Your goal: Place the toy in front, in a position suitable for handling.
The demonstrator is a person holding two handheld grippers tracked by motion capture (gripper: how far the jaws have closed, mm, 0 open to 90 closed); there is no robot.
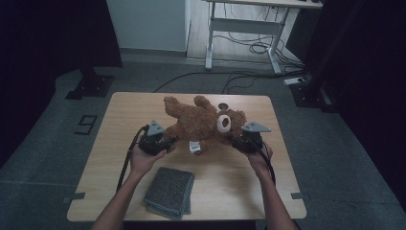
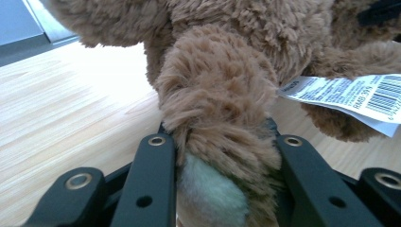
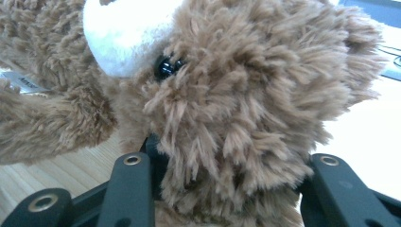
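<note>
A brown teddy bear [image 1: 201,122] with a white snout hangs just above the middle of the wooden table [image 1: 119,120], held between both grippers. My left gripper [image 1: 165,142] is shut on one of its legs [image 2: 215,118], the foot's pale sole squeezed between the black jaws. A white barcode tag [image 2: 350,94] dangles from the bear's body. On the bear's head [image 3: 246,104] my right gripper [image 1: 238,140] is shut, just beside the ear, with the black eye [image 3: 165,66] and white snout [image 3: 123,33] above the jaws.
A folded grey towel [image 1: 170,191] lies at the table's near edge between the person's forearms. A round hole [image 1: 223,105] marks the tabletop's far side. Beyond the table stand a white desk frame [image 1: 249,28] and floor cables.
</note>
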